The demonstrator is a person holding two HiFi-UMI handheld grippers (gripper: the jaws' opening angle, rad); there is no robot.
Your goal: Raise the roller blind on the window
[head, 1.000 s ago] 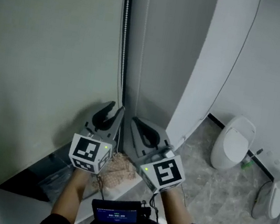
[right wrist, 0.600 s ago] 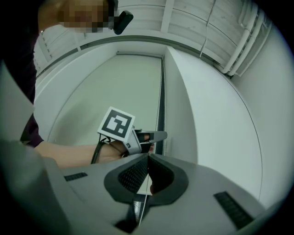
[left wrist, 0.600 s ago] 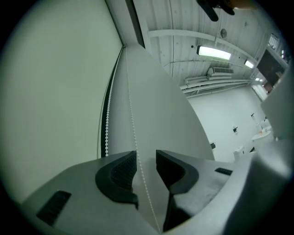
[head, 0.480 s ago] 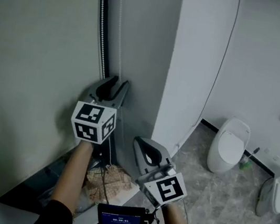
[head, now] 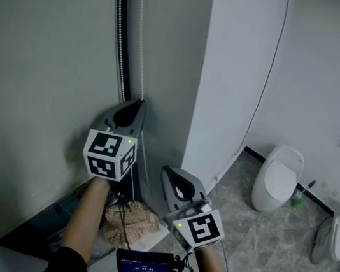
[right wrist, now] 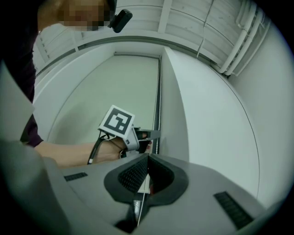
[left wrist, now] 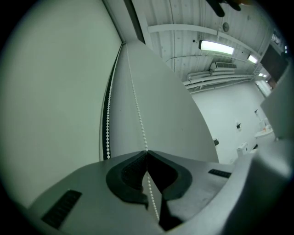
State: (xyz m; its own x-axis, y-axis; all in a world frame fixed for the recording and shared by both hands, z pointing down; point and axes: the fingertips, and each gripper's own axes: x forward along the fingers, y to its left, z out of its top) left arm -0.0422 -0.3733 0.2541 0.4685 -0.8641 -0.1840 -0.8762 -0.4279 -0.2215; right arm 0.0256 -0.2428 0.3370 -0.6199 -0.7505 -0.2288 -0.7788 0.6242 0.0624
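The pale roller blind (head: 37,78) hangs down over the window on the left. Its white bead chain (head: 139,49) runs down beside the blind's right edge. My left gripper (head: 139,103) is raised and shut on one strand of the bead chain (left wrist: 136,105), which passes between its closed jaws (left wrist: 146,152). A second strand (left wrist: 108,124) hangs free to the left against the dark frame. My right gripper (head: 170,176) is lower and further right, shut (right wrist: 148,157) on the chain (right wrist: 140,209), with a small white piece between its pads. The left gripper (right wrist: 154,134) shows above it in the right gripper view.
A white wall pillar (head: 231,78) stands right of the blind, with a thin cable (head: 272,65) running down the wall. White sanitary fixtures (head: 280,176) (head: 332,237) stand on the marble floor at right. A mesh bundle (head: 134,213) lies on the sill below my hands.
My left gripper has risen along the chain from beside the right gripper, stood open half a second ago, and is now shut on the chain. The right gripper stayed low.
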